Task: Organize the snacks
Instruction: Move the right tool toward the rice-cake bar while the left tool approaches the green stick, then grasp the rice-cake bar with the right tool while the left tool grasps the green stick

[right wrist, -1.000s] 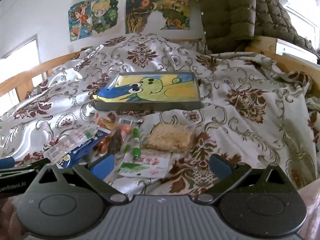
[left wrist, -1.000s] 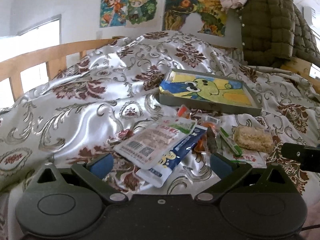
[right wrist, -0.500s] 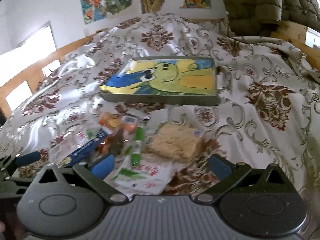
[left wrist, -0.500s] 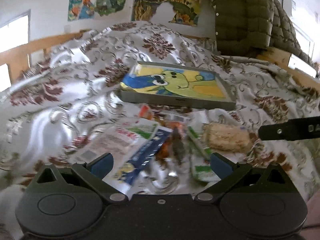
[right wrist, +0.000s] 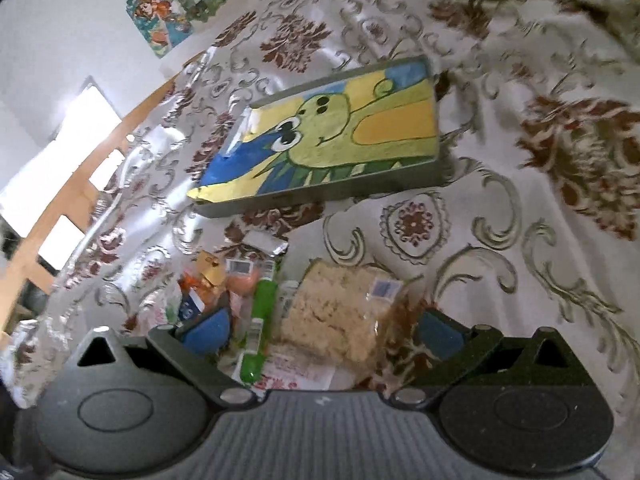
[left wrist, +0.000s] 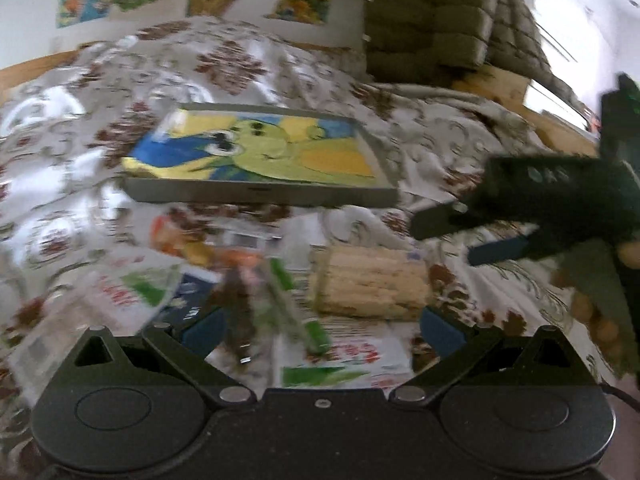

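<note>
Spreading wide, the blue-padded fingers of the right gripper (right wrist: pixel 320 330) stand apart with nothing clamped, and between them lies the pale puffed-rice cake in clear wrap (right wrist: pixel 344 312), resting on the bedspread. Just left of that cake lies a slim green stick pack (right wrist: pixel 260 320), and both overlap a white sachet with red and green print (right wrist: pixel 298 372) at the near edge. Left of the stick sits a jumble of orange snack packets (right wrist: pixel 212 276), touching one another.

The left gripper (left wrist: pixel 320 326) also has its blue-padded fingers apart and empty, hovering over the same heap. This view is blurred by motion, but the rice cake (left wrist: pixel 368 284) shows ahead of its right finger, the green stick (left wrist: pixel 296 308) lies between the fingers, and a white pouch with red lettering (left wrist: pixel 120 300) lies to the left beside a dark blue packet (left wrist: pixel 188 300). The right gripper's dark body (left wrist: pixel 532 208) reaches in from the right, above the cake.

Beyond the heap, apart from it, sits a shallow grey rectangular box with a green cartoon creature painted inside (right wrist: pixel 332 140). Everything rests on a shiny cream bedspread with maroon floral pattern (right wrist: pixel 520 200). An olive quilted jacket (left wrist: pixel 432 20) hangs at the back, beside cartoon posters (right wrist: pixel 180 4) on the white wall.
</note>
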Demonstrator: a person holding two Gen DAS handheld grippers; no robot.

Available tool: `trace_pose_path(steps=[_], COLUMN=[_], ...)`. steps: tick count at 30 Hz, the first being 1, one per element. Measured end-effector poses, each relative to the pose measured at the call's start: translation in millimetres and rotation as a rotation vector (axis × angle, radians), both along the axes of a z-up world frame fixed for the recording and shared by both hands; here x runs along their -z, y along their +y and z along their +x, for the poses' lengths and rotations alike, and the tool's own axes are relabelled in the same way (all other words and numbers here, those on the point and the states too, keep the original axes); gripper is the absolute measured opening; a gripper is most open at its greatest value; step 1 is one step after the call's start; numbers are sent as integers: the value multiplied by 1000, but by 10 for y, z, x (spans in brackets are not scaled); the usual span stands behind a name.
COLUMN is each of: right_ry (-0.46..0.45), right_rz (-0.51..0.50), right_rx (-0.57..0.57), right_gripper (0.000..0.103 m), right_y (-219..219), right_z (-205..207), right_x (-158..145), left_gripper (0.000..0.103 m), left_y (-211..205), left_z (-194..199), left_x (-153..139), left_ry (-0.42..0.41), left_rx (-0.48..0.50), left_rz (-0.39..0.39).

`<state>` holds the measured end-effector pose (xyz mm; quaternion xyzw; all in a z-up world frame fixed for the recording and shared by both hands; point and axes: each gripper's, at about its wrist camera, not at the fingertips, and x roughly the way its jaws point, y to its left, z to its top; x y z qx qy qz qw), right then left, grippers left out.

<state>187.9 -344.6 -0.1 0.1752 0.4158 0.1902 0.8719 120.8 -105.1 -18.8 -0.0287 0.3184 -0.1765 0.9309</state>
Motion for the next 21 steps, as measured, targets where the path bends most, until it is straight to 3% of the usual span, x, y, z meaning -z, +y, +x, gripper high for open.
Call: trace_pose_path(steps=[5,10,16,21], right_ry=[51,87,101,103], right_rz=[46,10,0,65], right_rx=[-25,-35,-31,-23], right_gripper=[103,103,103,103], right_y=[-23,38,80,28], right_z=[166,315,486,476], right_x=[193,350,499,485], left_gripper=[102,101,89,77], left_y=[-144,-153,-94,10], left_z=[219,455,700,766], left_x=[133,282,384,416], left_ry=[44,111,189,225], left_rx=[67,47,-15,-56], left_rz=[-16,-56,-105,-165])
